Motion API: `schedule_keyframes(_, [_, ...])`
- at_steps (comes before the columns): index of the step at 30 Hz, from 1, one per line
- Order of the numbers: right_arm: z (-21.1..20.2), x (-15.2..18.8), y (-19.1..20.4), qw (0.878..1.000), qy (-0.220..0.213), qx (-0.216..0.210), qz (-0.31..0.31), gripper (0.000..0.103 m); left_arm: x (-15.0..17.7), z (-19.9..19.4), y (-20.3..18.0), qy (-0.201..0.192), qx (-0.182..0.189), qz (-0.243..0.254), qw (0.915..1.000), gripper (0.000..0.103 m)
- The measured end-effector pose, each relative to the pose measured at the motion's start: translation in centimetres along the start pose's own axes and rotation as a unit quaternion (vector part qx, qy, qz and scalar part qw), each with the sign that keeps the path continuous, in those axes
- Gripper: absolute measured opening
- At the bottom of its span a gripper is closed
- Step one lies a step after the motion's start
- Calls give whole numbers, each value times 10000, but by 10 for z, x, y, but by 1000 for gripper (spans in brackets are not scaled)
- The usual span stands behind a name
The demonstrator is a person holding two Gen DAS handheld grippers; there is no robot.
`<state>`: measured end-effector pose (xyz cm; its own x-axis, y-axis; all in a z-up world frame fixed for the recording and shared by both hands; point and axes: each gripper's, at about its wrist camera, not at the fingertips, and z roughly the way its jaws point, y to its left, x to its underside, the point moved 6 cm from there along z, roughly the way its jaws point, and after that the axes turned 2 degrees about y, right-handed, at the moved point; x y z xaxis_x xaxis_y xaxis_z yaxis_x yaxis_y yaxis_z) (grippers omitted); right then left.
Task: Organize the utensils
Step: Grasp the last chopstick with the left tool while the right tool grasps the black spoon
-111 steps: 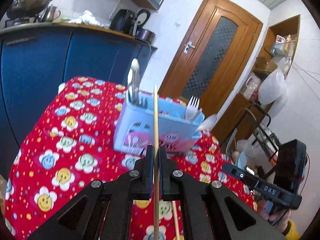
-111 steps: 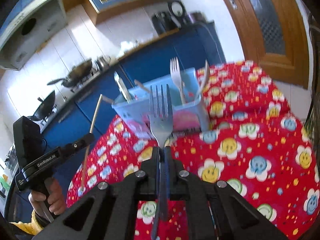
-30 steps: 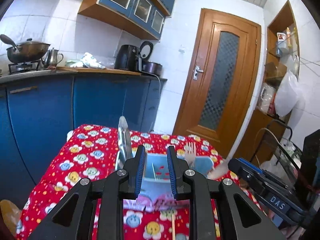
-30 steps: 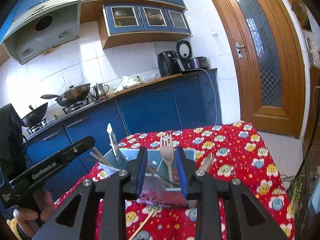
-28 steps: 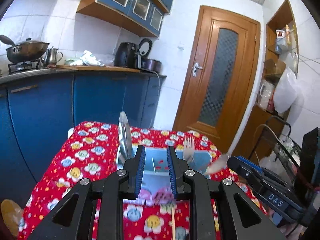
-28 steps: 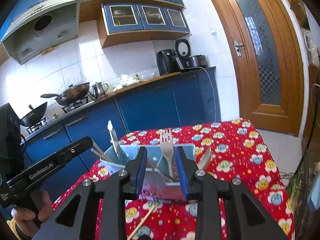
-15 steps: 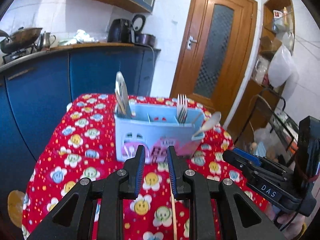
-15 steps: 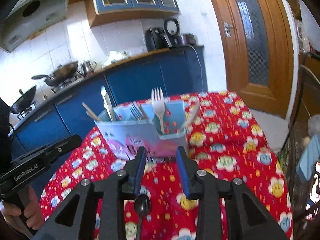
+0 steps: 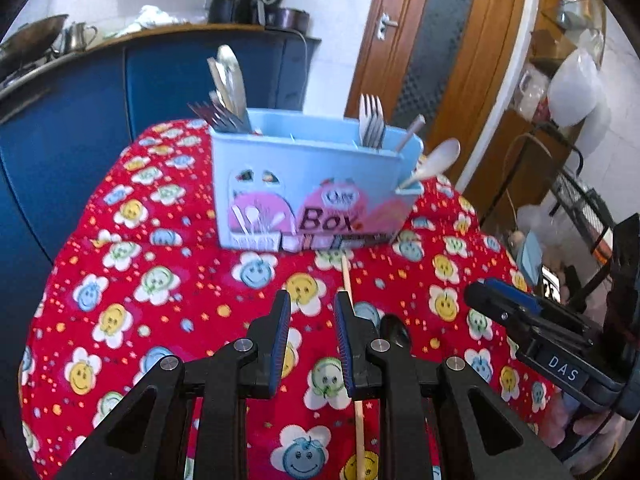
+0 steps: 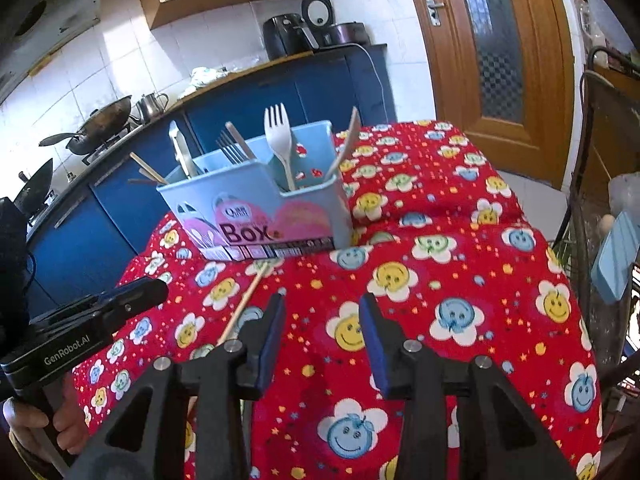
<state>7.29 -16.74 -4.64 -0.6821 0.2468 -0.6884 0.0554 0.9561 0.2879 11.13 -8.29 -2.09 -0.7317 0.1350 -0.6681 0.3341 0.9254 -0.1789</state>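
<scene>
Dropped the fork into the box (image 10: 260,216), so both grippers are spread and empty. Left gripper (image 9: 309,344) is over the chopstick (image 9: 347,280), right gripper (image 10: 322,344) near the spoon (image 9: 394,332). Those look like the last two.

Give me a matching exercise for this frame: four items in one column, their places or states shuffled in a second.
Things:
1. chopstick
2. white fork
3. black spoon
4. left gripper

Places or states:
A. standing in the box
B. open, empty
C. lying on the cloth, pointing at the box
D. on the cloth beside the left gripper's right finger

Pairs: 1-C, 2-A, 3-D, 4-B
</scene>
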Motion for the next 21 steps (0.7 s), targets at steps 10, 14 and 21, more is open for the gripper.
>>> schedule_keyframes(10, [0,5,-12,9999,17,-48,124,42,12,26,-14,535,87,137,9984,23])
schedule_keyframes(14, [-1,7,-15,9998,19,-88,176,42,13,33,-18,686,142,149,9974,23])
schedule_keyframes(21, [0,8,-18,9996,19,-128,238,42,12,40,-25,831,219,211,9961,23])
